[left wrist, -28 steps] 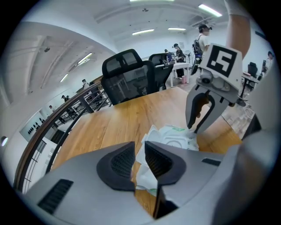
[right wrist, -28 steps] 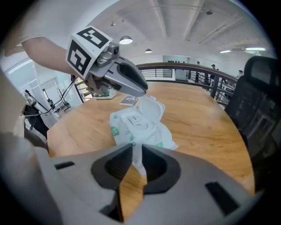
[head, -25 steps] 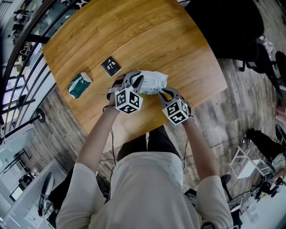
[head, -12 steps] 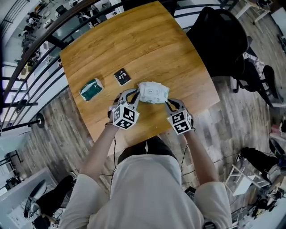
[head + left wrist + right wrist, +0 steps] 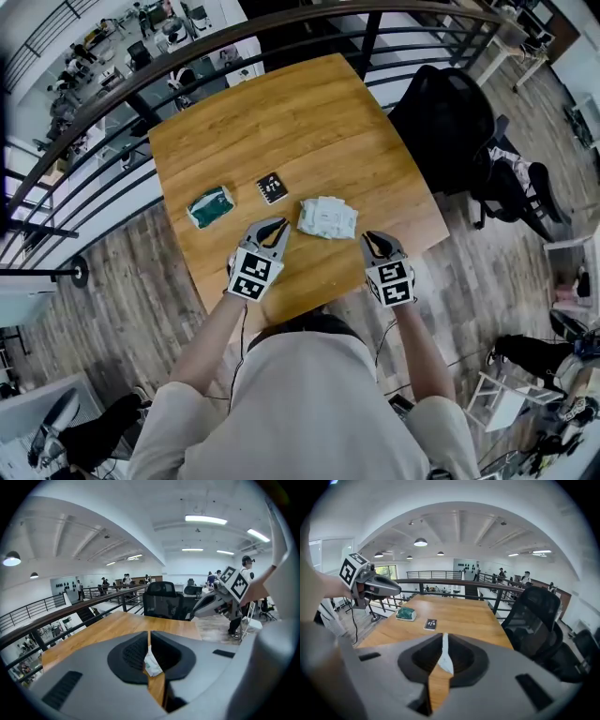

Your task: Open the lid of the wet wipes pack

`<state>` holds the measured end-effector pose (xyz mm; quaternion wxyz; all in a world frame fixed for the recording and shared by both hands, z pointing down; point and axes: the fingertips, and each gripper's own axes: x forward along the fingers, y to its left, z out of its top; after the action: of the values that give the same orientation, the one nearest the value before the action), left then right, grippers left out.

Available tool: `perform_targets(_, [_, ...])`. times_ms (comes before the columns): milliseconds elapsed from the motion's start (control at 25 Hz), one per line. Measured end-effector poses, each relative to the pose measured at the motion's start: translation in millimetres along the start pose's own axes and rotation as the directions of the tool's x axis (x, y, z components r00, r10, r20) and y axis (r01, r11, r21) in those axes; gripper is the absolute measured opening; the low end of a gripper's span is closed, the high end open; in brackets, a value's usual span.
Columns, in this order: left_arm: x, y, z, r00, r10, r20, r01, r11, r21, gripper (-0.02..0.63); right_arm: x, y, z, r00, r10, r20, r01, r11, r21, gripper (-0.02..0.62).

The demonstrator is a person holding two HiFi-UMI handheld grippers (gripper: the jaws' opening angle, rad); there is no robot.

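Wet wipes pack (image 5: 327, 217) is lying on the table (image 5: 281, 112) just ahead of both raised tools, left tool (image 5: 273, 228) having just been closing on nothing, right tool (image 5: 373, 242) likewise pressed together, empty; judging one should be pinning the pack while the other is lifting the lid's edge.

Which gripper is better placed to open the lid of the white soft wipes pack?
Probably right: the right gripper aims at the white soft wipes pack, tips near its edge. The left gripper, jaws just closed further on nothing, points more past its side.
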<state>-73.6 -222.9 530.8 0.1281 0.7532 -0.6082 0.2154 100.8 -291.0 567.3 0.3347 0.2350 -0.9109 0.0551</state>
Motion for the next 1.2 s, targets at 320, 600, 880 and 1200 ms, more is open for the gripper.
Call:
perform_targets(320, [-58, -2, 27, 0.996, -0.007, 0.089, 0.016, 0.995, -0.095, 0.011, -53, 22, 39, 0.992, -0.060, 0.115, 0.055, 0.997, 0.049, 0.025])
perform_targets(600, [-98, -8, 44, 0.984, -0.021, 0.177, 0.046, 0.989, -0.141, -0.005, -94, 36, 59, 0.972, -0.112, 0.206, 0.095, 0.991, 0.091, 0.003])
perform_targets(880, [-121, -11, 59, 0.969, -0.016, 0.246, 0.065, 0.979, -0.193, -0.006, -125, 38, 70, 0.953, -0.157, 0.260, 0.132, 0.985, 0.108, 0.002])
perform_targets(1200, [-132, -11, 71, 0.959, -0.010, 0.284, 0.063, 0.982, -0.178, -0.006, -148, 36, 82, 0.922, -0.193, 0.334, 0.169, 0.981, 0.100, 0.002])
